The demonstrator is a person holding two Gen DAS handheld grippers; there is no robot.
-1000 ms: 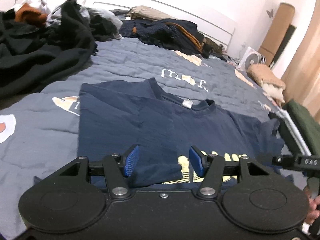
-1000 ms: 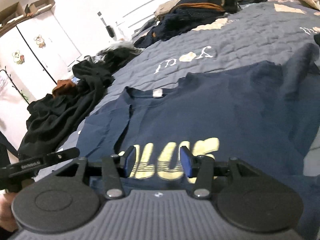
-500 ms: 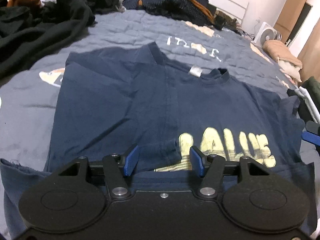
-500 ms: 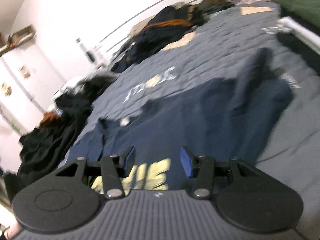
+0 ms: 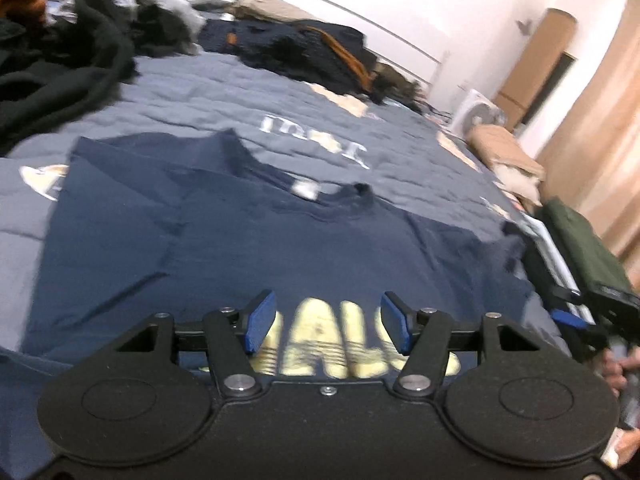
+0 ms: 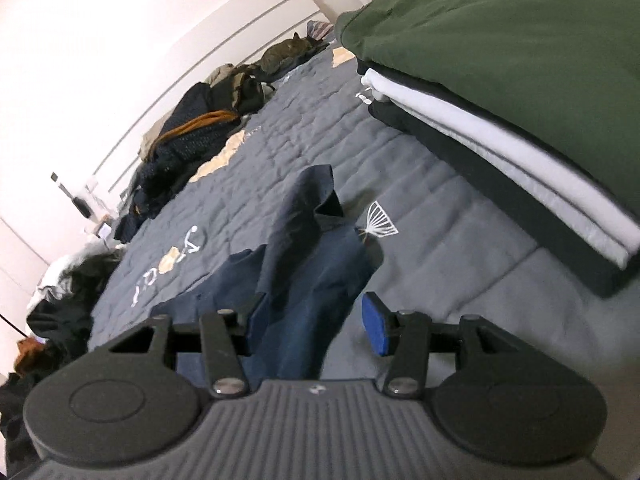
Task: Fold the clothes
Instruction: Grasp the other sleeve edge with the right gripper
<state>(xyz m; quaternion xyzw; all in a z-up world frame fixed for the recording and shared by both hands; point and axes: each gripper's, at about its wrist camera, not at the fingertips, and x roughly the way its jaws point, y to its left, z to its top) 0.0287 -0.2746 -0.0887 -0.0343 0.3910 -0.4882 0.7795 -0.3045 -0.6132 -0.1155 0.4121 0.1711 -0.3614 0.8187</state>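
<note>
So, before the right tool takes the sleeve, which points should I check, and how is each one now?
1. Navy T-shirt lies flat on the bed: ok.
2. Its right sleeve is flat: not ok, it is bunched up.
3. Right tool open and empty: ok.
4. Left tool open and empty: ok.
5. Folded stack is apart from the sleeve: ok.
</note>
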